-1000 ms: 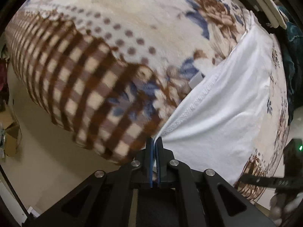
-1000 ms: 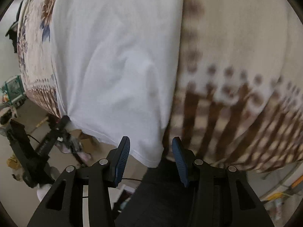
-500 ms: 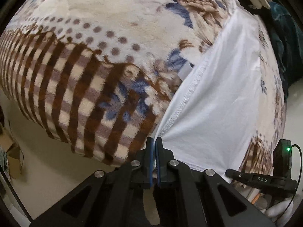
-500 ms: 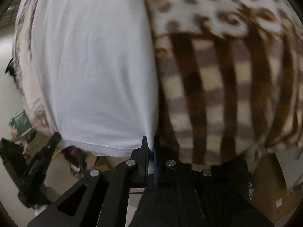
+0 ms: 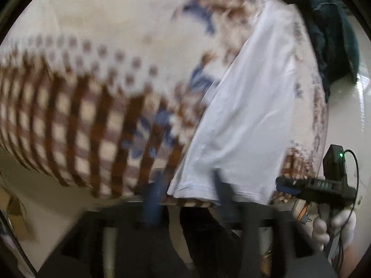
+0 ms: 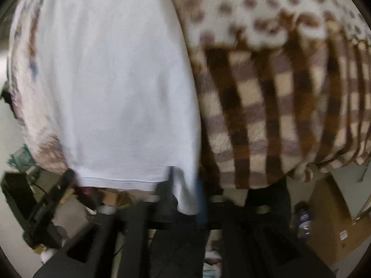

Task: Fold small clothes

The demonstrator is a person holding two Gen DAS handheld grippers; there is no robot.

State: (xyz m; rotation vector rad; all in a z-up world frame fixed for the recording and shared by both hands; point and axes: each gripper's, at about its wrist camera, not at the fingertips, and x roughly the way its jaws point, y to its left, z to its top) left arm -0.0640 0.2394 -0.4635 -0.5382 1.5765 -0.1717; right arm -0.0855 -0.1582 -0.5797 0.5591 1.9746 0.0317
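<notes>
At the bottom of the left wrist view the left gripper [image 5: 187, 190] is blurred, but its two fingers stand apart, released, with the near corner of the white garment [image 5: 245, 120] lying between them and not pinched. At the lower right of this view the right gripper [image 5: 285, 184] shows as a dark bar with a green light above it, held by a hand in a white glove [image 5: 334, 229]. In the right wrist view the right gripper [image 6: 185, 192] is also loosened: its fingers are a little apart and the lower corner of the white garment [image 6: 116, 88] hangs down between them. The garment lies flat on the blanket [image 5: 92, 88], which has brown checks, dots and blue flowers, and its hem reaches the near edge. Further away, at the upper right of the left wrist view, a dark teal cloth [image 5: 334, 34] lies beside the blanket. At the lower right of the right wrist view a bottle [image 6: 303, 220] stands on the floor [image 6: 14, 231].
</notes>
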